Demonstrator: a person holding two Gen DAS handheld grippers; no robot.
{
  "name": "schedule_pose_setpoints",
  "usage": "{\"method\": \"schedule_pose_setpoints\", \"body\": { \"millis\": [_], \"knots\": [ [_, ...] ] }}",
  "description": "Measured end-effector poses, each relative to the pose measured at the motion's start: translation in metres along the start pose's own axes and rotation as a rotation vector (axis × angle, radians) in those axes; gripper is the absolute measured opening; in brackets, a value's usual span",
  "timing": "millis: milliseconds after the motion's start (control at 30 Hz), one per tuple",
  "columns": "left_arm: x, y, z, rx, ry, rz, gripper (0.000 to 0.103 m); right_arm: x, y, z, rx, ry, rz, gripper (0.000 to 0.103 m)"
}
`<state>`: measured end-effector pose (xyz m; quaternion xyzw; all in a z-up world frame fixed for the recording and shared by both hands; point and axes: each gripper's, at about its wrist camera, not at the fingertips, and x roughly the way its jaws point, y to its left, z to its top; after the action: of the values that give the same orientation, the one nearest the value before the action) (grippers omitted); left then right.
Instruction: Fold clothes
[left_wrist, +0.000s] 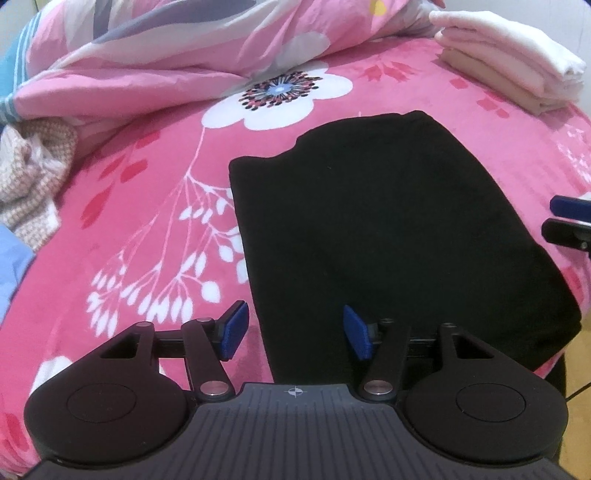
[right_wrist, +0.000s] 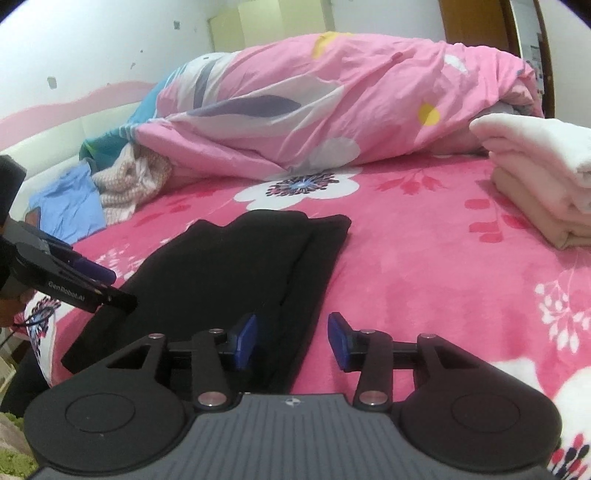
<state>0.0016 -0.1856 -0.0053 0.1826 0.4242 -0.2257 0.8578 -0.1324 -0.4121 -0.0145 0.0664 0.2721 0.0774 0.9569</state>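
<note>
A black garment (left_wrist: 376, 236) lies folded lengthwise on the pink flowered bedspread (left_wrist: 147, 206), its near end hanging over the bed's front edge. My left gripper (left_wrist: 293, 334) is open, straddling the garment's near left edge with nothing between its blue pads. In the right wrist view the same black garment (right_wrist: 229, 273) shows a long fold line. My right gripper (right_wrist: 291, 341) is open over its near right edge. The left gripper (right_wrist: 92, 280) also shows at the left of that view, and the right gripper's fingertips (left_wrist: 569, 206) at the left wrist view's right edge.
A stack of folded white and beige clothes (right_wrist: 543, 177) sits at the back right of the bed. A bunched pink duvet (right_wrist: 332, 107) fills the back. A crumpled checked garment (left_wrist: 33, 181) and a blue cloth (right_wrist: 70, 206) lie at the left.
</note>
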Motion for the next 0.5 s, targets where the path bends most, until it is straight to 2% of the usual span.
{"method": "schedule_pose_setpoints", "body": {
  "millis": [200,300,400,500],
  "knots": [
    [0.000,0.006,0.000,-0.014,-0.019,-0.022,0.063,0.003,-0.003,-0.003,0.025,-0.019,0.023,0.048],
    [-0.001,0.009,0.000,-0.021,-0.029,-0.033,0.066,0.004,-0.007,-0.004,0.074,-0.027,0.044,0.057],
    [-0.001,0.012,0.000,-0.028,-0.038,-0.043,0.066,0.009,-0.017,-0.001,0.164,-0.027,0.079,0.064],
    [0.011,0.022,0.006,-0.084,-0.024,-0.101,0.066,0.020,-0.035,0.007,0.294,-0.003,0.137,0.070]
  ]
}}
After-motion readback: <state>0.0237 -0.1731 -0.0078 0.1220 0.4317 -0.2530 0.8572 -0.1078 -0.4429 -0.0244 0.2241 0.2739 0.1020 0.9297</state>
